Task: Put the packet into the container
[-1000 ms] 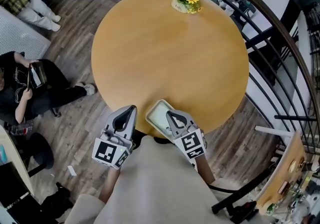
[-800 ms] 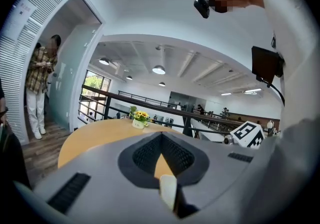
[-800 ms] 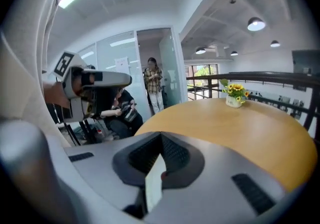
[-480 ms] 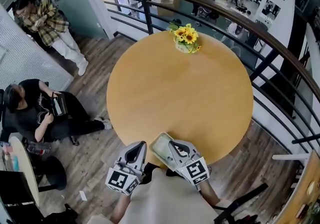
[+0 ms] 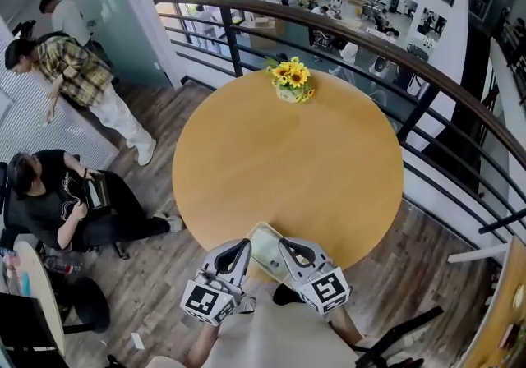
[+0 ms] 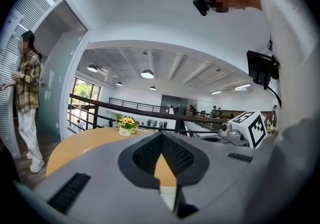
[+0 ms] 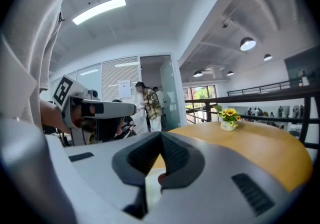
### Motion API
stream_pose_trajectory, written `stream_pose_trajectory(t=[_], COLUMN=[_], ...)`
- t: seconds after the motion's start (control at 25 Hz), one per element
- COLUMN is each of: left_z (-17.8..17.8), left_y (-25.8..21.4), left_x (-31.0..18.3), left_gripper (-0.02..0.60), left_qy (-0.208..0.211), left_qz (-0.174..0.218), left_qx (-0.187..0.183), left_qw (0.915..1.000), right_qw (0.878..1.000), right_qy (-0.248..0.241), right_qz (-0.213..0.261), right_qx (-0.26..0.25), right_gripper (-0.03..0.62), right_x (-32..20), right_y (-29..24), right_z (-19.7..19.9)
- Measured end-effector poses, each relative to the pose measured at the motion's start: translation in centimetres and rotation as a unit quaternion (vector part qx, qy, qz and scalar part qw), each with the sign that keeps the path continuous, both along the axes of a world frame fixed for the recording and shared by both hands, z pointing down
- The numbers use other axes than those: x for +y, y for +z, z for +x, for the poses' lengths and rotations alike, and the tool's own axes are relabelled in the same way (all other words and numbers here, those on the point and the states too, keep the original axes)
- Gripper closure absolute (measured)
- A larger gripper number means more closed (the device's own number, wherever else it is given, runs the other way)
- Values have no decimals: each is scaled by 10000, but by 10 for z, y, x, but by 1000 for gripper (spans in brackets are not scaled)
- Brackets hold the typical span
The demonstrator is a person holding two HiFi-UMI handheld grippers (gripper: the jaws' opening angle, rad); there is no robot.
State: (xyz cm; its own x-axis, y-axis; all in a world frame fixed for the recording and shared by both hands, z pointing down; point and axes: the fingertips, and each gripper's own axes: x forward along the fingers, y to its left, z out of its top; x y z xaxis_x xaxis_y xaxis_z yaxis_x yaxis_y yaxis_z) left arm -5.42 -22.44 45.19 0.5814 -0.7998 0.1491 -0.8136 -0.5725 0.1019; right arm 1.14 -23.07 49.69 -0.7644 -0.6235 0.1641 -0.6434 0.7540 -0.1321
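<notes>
Jaws of the right gripper [image 7: 160, 134] are seen closed, tip against tip, with nothing clamped. The left gripper [image 6: 160, 135] is shown the same way, its tips met.

In the head view both grippers are held side by side at 6 o'clock of the round table [image 5: 288, 161] and pointed toward 12 o'clock. The pale container [image 5: 265, 250] is found between them on the table's near rim. The right gripper's tip is placed at the container's right rim, but contact cannot be told. The packet cannot be made out in any view.

Compared with one second ago, the left gripper has been brought in from about 7 o'clock, off the rim, to just beside the container's left edge. The gap between the two grippers has been narrowed. The container is still kept at the 6 o'clock rim, and the sunflower pot [image 5: 289, 83] at 12 o'clock.

More of the room is now taken in. The railing [image 5: 427, 83] is seen curving behind the table, a standing person in a plaid shirt [image 5: 82, 79] at 10 o'clock, and a seated person [image 5: 49, 202] at 9 o'clock.
</notes>
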Motion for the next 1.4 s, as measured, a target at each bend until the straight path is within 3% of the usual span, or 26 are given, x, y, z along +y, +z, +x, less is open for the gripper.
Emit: stream_pose_trajectory(t=[0.2, 0.68, 1.0, 1.4], left_z=[-13, -82, -85, -48], left_y=[5, 1, -4, -9], left_x=[25, 115, 165, 221], left_gripper=[577, 577, 577, 577], left_qy=[108, 154, 421, 683], left_qz=[128, 242, 319, 357], left_qx=[-102, 141, 267, 476], left_qw=[9998, 9995, 9982, 9959], right_qw=[9996, 9953, 9910, 9844], right_qy=[246, 913, 1208, 1549], right_qz=[127, 251, 415, 617], right_qx=[91, 220, 397, 560], right_gripper=[588, 588, 588, 588], right_x=[16, 96, 153, 205], right_y=[3, -13, -28, -47], right_z=[-6, -56, -58, -23])
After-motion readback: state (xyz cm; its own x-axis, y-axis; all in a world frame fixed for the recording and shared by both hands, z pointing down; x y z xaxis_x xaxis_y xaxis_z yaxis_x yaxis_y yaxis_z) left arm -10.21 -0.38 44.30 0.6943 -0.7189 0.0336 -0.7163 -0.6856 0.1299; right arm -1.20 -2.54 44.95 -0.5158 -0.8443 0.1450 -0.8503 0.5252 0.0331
